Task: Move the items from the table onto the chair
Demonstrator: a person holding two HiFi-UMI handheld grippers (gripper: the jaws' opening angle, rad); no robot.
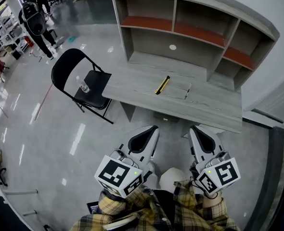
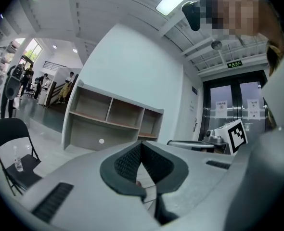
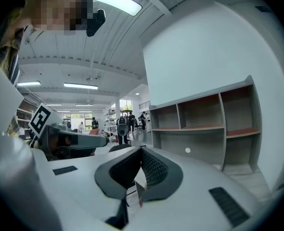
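Plaid flannel, my own sleeves, fills the bottom edge of the head view, and my hands are hidden under the two marker cubes. I carry two tongs. My left tongs are shut tight, pad against pad, gripping nothing. My right tongs are shut the same way and just as empty. Both hang over the glossy floor, short of the table, whose legs are mostly hidden beneath its top.

Two things lie near the middle of the tabletop. One is a yellow-and-black bar. To its right, apart from it, is one thin dark stick, too small for me to name. Along the tabletop's far edge stands one shelf unit with reddish boards.

One black folding chair stands at the tabletop's left corner. Its seat is either touching that corner or tucked just under it, I cannot tell which. One clear bottle is on the seat. Farther off, at the top left, a few people stand, too small to count.
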